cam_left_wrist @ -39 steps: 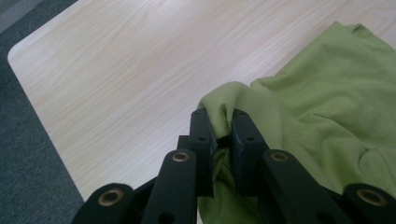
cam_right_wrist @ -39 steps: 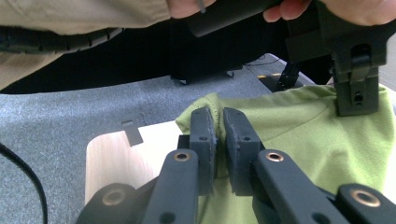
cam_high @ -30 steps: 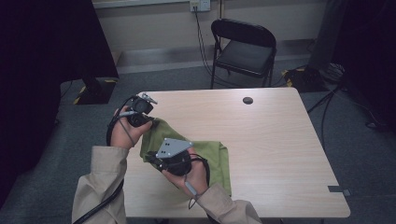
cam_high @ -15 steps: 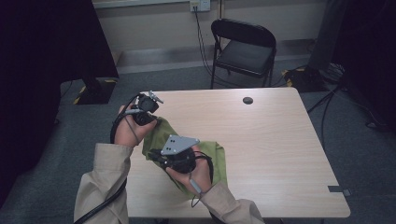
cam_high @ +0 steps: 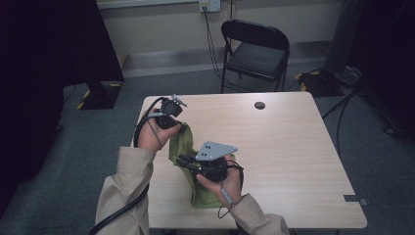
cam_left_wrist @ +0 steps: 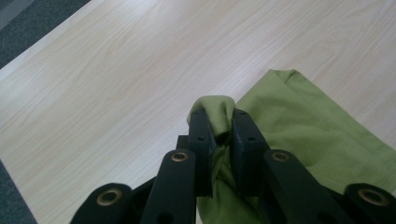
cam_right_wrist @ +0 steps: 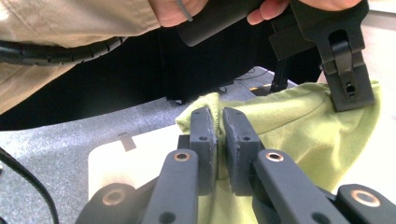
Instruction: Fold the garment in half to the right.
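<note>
- The left gripper (cam_high: 177,123) is held up over the near-left part of the table (cam_high: 293,147), in the person's left hand (cam_high: 152,134); in the left gripper view its two black jaws pinch a bunched fold of the green cloth (cam_left_wrist: 299,121) between their pads.
- The right gripper (cam_high: 182,160) sits nearer the person, in the right hand (cam_high: 222,182), with the grey three-cornered plate (cam_high: 214,149) on top of it; in the right gripper view its jaws are pressed together on an edge of the cloth, with fabric showing in the narrow gap.
- The green cloth hangs stretched between the two grippers, lifted at both pinched spots, while its lower part lies on the wood close to the near edge of the table, on the person's left half of it.
- In the right gripper view the left gripper shows farther off at upper right, its tip on the top edge of the cloth.
- Beige sleeves (cam_high: 122,191) cover both forearms, and a black cable (cam_high: 115,215) trails down from the left arm.
- A small dark round thing (cam_high: 260,105) rests near the far edge of the table, well apart from the cloth.
- A black folding chair (cam_high: 254,51) stands on the grey floor beyond the table.
</note>
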The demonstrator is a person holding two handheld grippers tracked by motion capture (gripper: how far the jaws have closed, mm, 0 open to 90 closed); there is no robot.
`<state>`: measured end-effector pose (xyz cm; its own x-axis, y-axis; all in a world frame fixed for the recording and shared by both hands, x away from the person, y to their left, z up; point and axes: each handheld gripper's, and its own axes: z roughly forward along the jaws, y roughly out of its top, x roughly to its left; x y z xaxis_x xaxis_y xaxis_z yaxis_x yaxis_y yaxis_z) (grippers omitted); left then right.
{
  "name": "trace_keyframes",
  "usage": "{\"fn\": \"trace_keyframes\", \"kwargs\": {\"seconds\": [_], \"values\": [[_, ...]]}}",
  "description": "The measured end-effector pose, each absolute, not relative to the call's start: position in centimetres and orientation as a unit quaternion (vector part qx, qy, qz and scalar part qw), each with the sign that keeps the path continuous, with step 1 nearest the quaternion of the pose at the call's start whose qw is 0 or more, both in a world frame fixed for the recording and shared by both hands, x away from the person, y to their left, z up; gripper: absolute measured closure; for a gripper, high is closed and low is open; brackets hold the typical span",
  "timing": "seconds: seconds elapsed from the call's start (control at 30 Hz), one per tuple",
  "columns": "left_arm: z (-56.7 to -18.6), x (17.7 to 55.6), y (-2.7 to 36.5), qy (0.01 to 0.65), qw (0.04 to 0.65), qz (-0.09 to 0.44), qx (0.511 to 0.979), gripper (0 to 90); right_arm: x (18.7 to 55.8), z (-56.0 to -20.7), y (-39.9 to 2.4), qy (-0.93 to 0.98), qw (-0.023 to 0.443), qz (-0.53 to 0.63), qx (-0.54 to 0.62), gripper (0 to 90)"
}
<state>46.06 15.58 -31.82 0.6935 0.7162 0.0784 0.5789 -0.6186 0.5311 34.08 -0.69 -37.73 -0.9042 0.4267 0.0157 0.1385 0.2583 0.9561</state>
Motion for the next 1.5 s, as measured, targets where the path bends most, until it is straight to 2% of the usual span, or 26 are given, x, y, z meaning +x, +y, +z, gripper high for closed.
{"fn": "trace_keyframes", "kwargs": {"seconds": [0.93,1.3,1.37,1.4,1.47,1.5], "values": [[-34.8,47.2,9.7,0.342,0.231,0.114,0.904,79.7,34.0,-40.5,-5.8,0.77,0.122,0.583,0.23,81.5],[-35.7,47.6,7.7,0.332,0.238,0.109,0.906,75.9,34.1,-41.0,-7.3,0.773,0.129,0.572,0.241,78.6],[-35.8,47.7,7.3,0.327,0.245,0.111,0.906,71.5,34.2,-41.2,-7.6,0.773,0.134,0.569,0.246,74.0],[-35.8,47.8,7.2,0.326,0.256,0.108,0.904,64.5,34.2,-41.3,-7.8,0.774,0.135,0.567,0.247,67.3],[-35.9,47.9,7.0,0.317,0.277,0.105,0.901,46.9,34.2,-41.3,-8.3,0.772,0.156,0.559,0.259,45.2],[-35.9,47.9,7.0,0.316,0.279,0.108,0.9,37.2,34.3,-41.3,-8.7,0.768,0.163,0.558,0.269,38.0]]}}
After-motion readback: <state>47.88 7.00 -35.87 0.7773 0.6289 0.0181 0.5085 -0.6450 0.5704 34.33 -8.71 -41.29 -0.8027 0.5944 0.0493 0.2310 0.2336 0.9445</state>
